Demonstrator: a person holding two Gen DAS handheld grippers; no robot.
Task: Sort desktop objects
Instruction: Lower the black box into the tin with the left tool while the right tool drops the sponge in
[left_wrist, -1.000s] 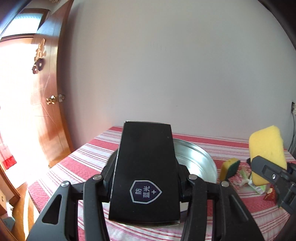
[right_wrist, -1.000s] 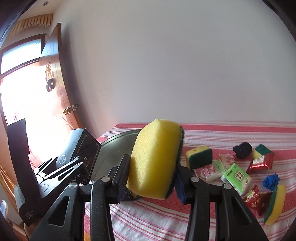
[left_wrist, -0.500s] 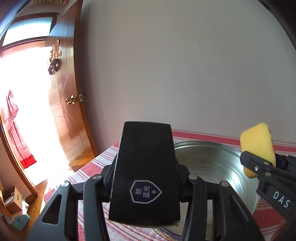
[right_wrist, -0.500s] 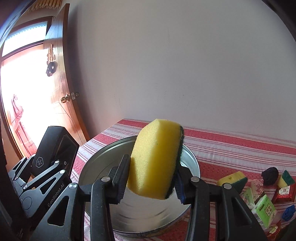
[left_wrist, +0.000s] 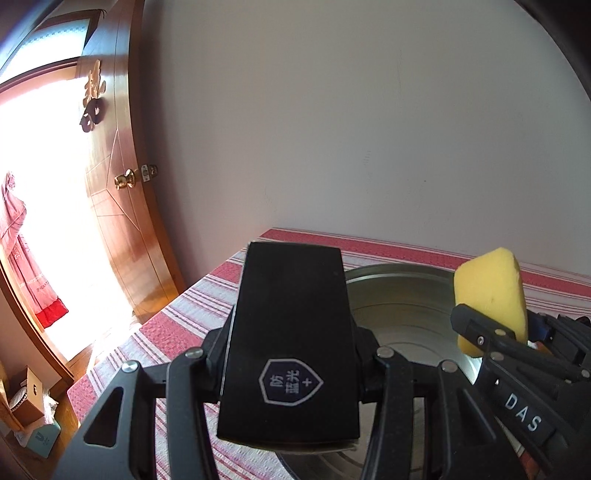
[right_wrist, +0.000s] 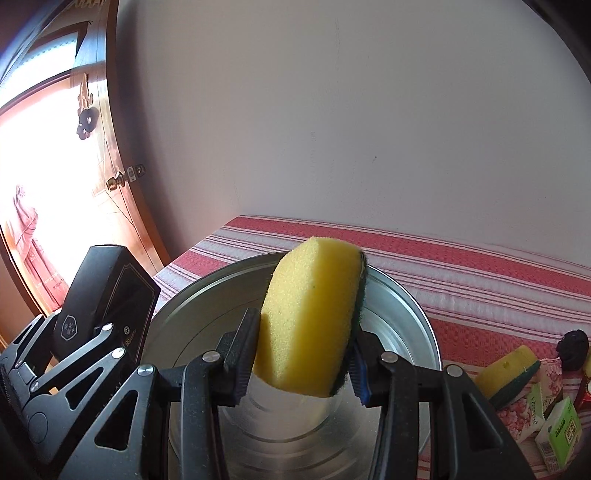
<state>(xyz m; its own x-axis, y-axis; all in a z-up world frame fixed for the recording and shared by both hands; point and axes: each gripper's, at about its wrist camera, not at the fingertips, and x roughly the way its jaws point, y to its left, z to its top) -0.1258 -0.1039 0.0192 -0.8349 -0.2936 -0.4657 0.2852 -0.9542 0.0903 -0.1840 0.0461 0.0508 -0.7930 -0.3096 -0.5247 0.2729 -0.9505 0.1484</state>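
My left gripper is shut on a black box with a shield logo, held above the near-left rim of a round metal basin. My right gripper is shut on a yellow sponge with a green scouring side, held over the inside of the basin. The box and left gripper show at the left of the right wrist view. The sponge and right gripper show at the right of the left wrist view.
The table has a red and white striped cloth. At its right lie another yellow-green sponge, a black ball, a green carton and pink packets. A white wall stands behind, a wooden door at left.
Both grippers have moved left and forward over the basin, carrying the box and the sponge. The loose items have slid to the right edge of view.
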